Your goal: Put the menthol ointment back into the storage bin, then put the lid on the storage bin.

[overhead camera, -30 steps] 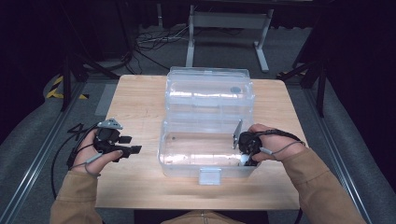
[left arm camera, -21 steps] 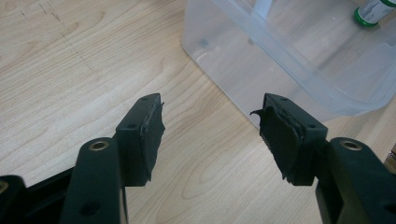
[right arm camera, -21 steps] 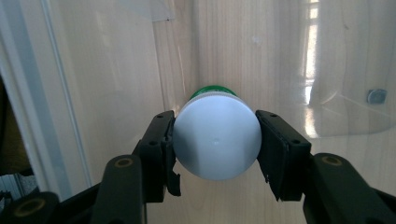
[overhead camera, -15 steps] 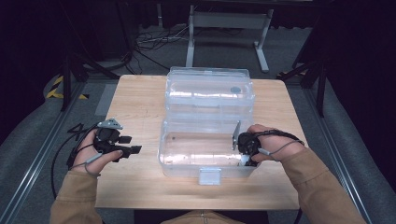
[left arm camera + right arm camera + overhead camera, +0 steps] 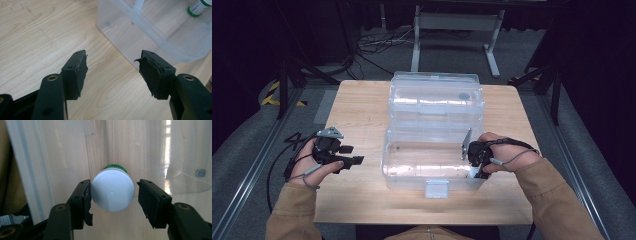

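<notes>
One white-capped, green-banded plastic bottle (image 5: 112,193), upright inside clear plastic lidded bin (image 5: 397,165) on wooden table (image 5: 362,100). Right gripper (image 5: 113,195): jaws just opening, bottle between, right pad clear. Left gripper (image 5: 112,72): jaws apart, empty, beside bin.

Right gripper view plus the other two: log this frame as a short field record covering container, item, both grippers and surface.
container: clear plastic bin with its lid open, on the wooden table
item: white-capped bottle with a green band, inside the bin
right gripper: jaws just opening, bottle between them, gap at one pad
left gripper: open, nothing between the jaws, beside the bin over bare table
</notes>
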A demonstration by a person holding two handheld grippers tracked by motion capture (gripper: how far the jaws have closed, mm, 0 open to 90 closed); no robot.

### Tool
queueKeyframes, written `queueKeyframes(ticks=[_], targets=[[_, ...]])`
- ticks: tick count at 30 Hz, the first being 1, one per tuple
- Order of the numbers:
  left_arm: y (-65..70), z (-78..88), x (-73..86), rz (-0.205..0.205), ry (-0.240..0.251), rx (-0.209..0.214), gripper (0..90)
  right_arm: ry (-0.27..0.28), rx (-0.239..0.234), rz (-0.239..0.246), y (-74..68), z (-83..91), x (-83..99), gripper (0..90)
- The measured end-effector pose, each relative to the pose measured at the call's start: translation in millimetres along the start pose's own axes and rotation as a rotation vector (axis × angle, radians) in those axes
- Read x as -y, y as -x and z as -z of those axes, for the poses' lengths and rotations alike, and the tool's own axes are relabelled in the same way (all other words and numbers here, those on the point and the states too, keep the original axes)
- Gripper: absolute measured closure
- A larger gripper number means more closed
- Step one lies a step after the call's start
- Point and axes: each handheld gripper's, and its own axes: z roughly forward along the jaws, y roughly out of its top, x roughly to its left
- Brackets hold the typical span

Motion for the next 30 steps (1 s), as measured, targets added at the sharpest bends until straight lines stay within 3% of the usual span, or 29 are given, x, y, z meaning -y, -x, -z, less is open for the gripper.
queueKeyframes(ticks=[10,14,30], targets=[[4.3,-3.7,-5.9,-0.015,0.002,0.013,39.5,0.079,0.021,-0.023,-6.2,16.2,6.8,43.1],[7.1,-5.5,-8.7,-0.027,0.005,0.025,39.5,0.173,0.031,-0.047,-6.8,30.9,13.1,44.0],[12.0,-6.2,-9.7,-0.045,0.006,0.037,39.5,0.447,0.094,-0.171,-6.4,68.5,21.5,48.4]])
